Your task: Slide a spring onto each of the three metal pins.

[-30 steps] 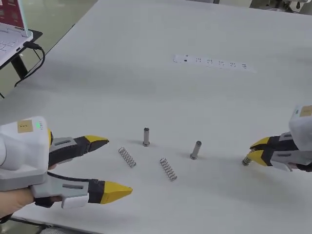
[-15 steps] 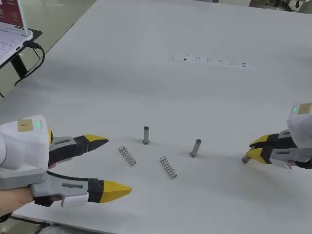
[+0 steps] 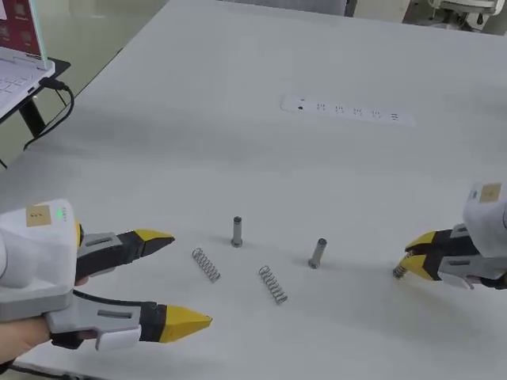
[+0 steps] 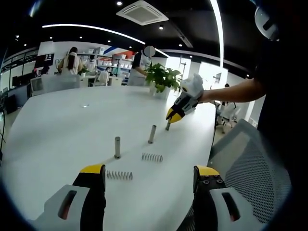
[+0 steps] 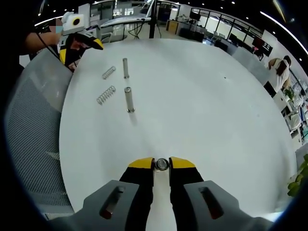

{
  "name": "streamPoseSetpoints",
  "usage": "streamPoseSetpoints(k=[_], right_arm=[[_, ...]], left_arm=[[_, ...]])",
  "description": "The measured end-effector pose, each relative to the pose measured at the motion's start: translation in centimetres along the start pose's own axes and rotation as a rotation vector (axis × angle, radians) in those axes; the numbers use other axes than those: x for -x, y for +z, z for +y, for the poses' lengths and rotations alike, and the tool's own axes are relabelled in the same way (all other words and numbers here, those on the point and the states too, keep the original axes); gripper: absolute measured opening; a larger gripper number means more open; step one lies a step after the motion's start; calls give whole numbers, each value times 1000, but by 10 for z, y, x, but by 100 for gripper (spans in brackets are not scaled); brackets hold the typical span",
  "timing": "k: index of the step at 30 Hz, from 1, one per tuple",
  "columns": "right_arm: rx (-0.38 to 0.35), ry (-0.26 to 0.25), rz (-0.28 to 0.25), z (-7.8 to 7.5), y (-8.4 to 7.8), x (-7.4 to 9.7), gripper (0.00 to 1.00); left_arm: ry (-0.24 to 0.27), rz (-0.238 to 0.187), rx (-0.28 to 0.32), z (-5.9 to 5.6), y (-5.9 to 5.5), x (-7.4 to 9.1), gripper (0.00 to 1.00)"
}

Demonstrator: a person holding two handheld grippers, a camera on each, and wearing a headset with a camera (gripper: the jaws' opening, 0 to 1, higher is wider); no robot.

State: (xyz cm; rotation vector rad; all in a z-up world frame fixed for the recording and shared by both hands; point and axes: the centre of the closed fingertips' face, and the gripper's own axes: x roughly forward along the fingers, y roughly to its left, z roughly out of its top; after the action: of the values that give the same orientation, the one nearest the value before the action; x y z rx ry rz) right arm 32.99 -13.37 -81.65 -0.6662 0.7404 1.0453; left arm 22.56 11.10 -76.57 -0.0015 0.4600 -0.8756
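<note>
Metal pin (image 5: 161, 164) end-on between right gripper (image 5: 161, 163) fingers (image 5: 141, 164), right gripper view.

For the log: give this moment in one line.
left gripper open | right gripper shut on right pin | left pin, middle pin bare | left spring, right spring loose

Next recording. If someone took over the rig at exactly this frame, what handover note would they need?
Left claw: open, holding nothing, close to the loose springs.
Right claw: shut on the third spring, which stands upright far to the right. I cannot tell whether a pin is inside it.
Pins: left pin and middle pin stand upright, both bare.
Springs: left spring and middle spring lie flat just in front of those pins.
Done: one spring at most.
Left: a spring onto each bare pin, and check the one on the right.
</note>
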Motion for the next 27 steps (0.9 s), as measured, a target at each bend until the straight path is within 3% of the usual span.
streamPoseSetpoints(k=[13, 27], right_arm=[[-7, -22, -30, -6, 7, 4, 18], [-69, -49, -105, -5, 17, 14, 32]], left_arm=[[0, 3, 0, 0, 0, 1, 70], [8, -3, 0, 2, 3, 4, 71]])
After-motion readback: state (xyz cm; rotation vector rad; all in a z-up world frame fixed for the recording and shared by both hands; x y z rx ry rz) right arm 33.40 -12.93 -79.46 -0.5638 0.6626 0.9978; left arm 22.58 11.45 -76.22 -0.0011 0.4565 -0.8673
